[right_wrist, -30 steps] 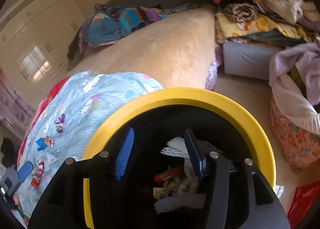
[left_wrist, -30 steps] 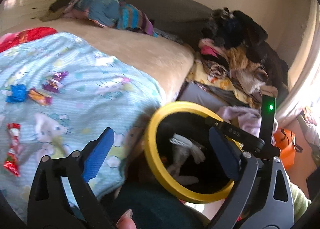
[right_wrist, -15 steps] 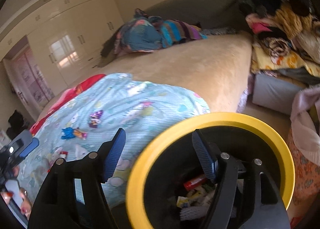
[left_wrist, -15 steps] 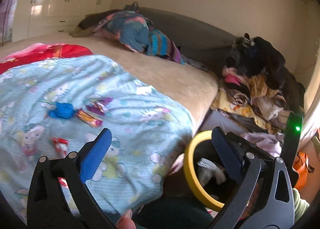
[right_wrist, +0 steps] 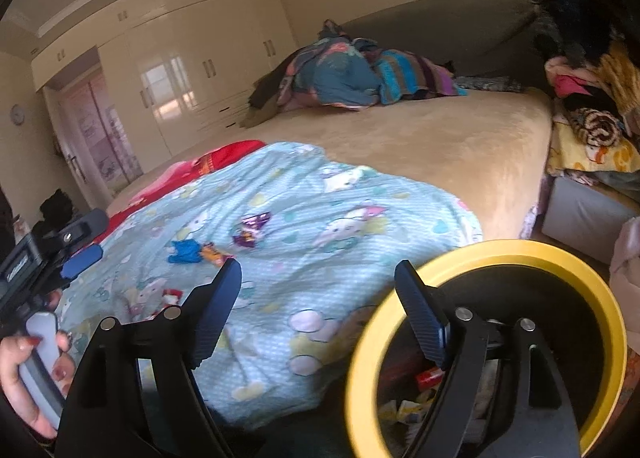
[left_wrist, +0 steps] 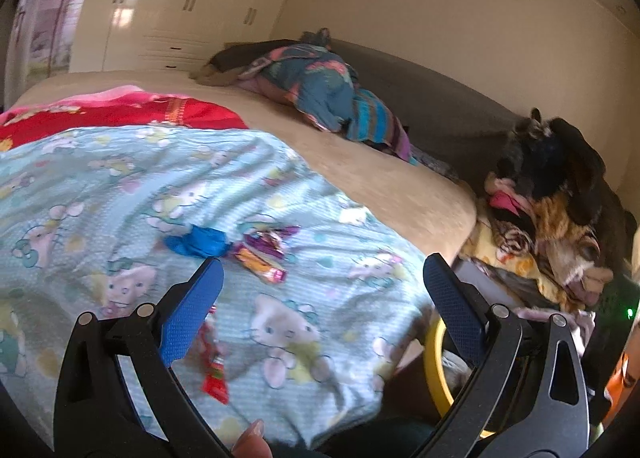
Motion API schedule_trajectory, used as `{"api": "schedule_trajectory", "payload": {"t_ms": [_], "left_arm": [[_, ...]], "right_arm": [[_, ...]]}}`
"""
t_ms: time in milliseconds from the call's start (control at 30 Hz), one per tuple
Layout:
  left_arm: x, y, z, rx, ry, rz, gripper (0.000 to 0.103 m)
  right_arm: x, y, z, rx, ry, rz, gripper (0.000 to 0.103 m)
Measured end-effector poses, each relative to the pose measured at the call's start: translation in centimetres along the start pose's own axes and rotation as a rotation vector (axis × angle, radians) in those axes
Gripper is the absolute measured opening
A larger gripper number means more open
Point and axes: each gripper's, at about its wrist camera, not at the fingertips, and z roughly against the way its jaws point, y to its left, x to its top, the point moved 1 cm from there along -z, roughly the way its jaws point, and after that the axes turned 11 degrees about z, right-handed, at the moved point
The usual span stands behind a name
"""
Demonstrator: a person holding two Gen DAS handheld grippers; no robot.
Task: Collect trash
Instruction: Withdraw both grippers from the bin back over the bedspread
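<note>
Wrappers — red wrapper lengthwise just beneath left tool, orange wrapper ahead; both tools gaping empty, right tool over yellow-rimmed bin, farther.

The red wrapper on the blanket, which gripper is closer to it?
Left. The left gripper hangs right over the red wrapper; the right gripper sits farther off, beside the yellow bin.

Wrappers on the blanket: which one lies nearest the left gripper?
The red wrapper, just below the left gripper's left finger; the blue, orange and purple ones lie farther up.
</note>
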Motion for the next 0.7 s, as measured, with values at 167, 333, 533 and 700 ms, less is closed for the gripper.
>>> {"api": "schedule_trajectory", "payload": {"t_ms": [167, 333, 533, 700], "left_arm": [[0.7, 2.2, 0.3, 0.033, -0.009, 0.036, 0.092], [1.0, 4.5, 0.7, 0.071, -0.004, 0.067, 0.092], [1.0, 6.5, 0.9, 0.108, 0.021, 0.079, 0.092], [0.4, 7.7, 0.4, 0.100, 0.078, 0.097, 0.087]], "right_arm": [[0.2, 3.3, -1.6, 0.050, 0.022, 0.072, 0.077], [0.5, 5.4, -3.2, 0.092, 0.037, 0.134, 0.077], [1.2, 7.5, -5.9, 0.128, 0.066, 0.204, 0.077], [1.7, 8.9, -8.8, 0.158, 0.100, 0.249, 0.076]]}}
